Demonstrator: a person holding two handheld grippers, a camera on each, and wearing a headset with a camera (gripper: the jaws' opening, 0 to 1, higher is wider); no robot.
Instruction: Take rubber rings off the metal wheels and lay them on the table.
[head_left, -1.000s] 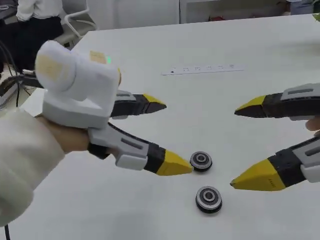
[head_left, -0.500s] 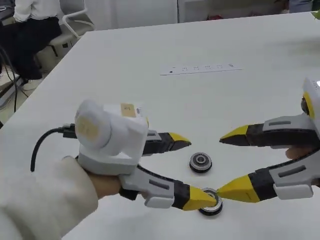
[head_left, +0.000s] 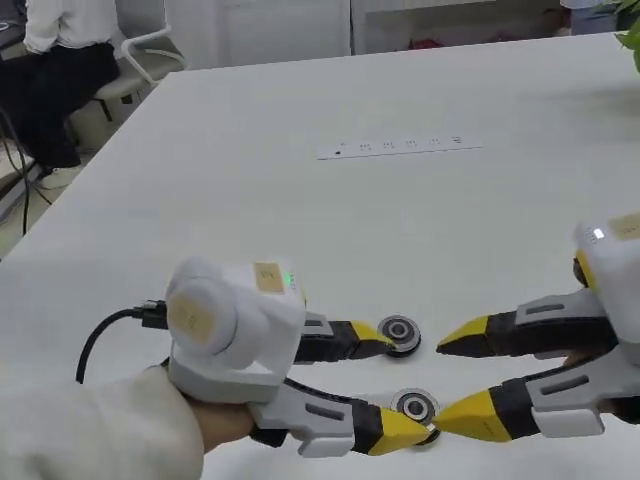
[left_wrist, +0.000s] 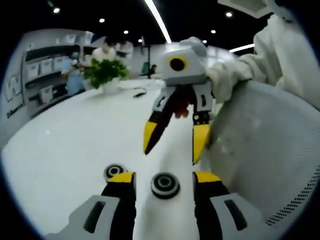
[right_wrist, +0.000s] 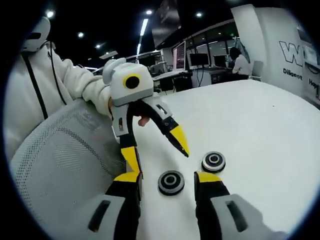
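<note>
Both wheels are lying close to the near edge of the white table (head_left: 300, 200). The near wheel (head_left: 415, 407) is sitting between the spread jaws of both tongs. The left gripper (head_left: 400, 388) is reaching in from one side and the right gripper (head_left: 440, 384) from the other. Each is gaping wide and gripping nothing, though their lower tips are almost meeting at the wheel's rim. The dark band around that wheel is probably its rubber ring, not yet off, but the blur makes this hard to confirm.

Four tips are crowding one small wheel, so the jaws may be heading for a clash. A pinch on one side only could send the wheel skidding off the near edge. A stretched ring could also snap free and fly.

The second wheel (head_left: 400, 332) is resting just beside the left gripper's upper jaw and is risking a knock. A cable (head_left: 105, 335) is trailing from the left gripper towards the left edge. A pale marked strip (head_left: 400, 147) is lying well apart, towards the far edge. Nothing else is blocking the work.
</note>
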